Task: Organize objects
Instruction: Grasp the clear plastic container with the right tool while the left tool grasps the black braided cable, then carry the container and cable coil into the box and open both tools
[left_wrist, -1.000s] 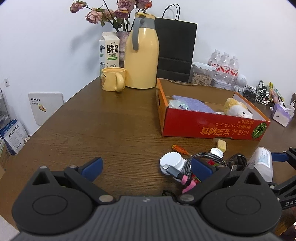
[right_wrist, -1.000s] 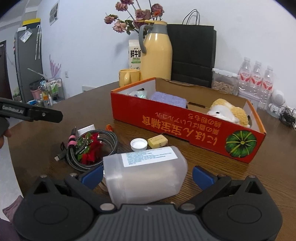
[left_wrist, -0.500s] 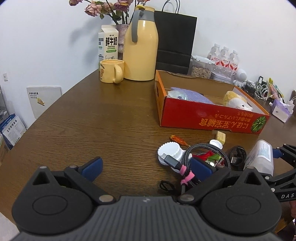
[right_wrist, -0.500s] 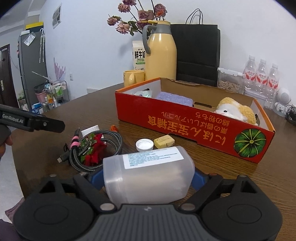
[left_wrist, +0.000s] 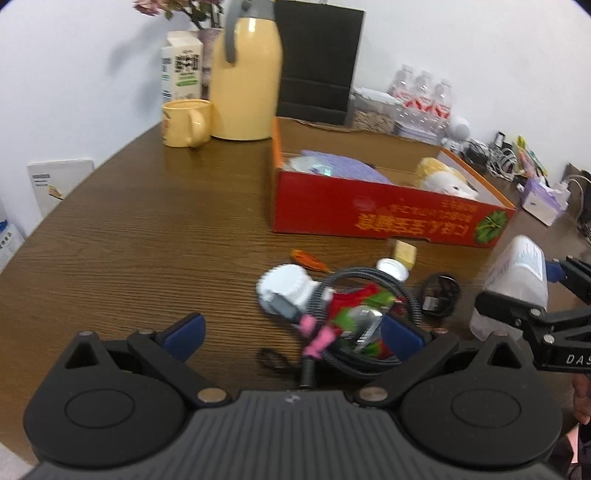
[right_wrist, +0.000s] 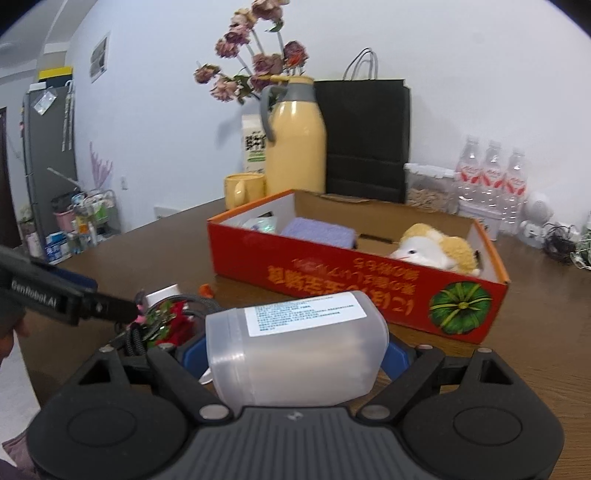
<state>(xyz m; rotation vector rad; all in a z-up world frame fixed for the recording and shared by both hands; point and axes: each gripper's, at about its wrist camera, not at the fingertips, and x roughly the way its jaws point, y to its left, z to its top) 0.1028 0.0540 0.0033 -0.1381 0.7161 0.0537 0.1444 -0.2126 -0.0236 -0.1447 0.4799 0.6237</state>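
While its blue pads press both sides of the translucent plastic jar (right_wrist: 295, 354), the right hand-held gripper (right_wrist: 295, 360) carries that jar on its side, raised above the table (right_wrist: 546, 295), just short of the red cardboard box (right_wrist: 354, 280). Spread wide with nothing between its fingers, the left hand-held gripper (left_wrist: 291, 334) sits low beside the coiled braided cable (left_wrist: 369, 295).

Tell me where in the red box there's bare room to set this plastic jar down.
In the red box, bare cardboard floor shows in the middle, between the purple cloth and the plush toy, and along the back wall. The left end, with the cloth and a packet, is crowded. The right tongs grip the plastic jar.
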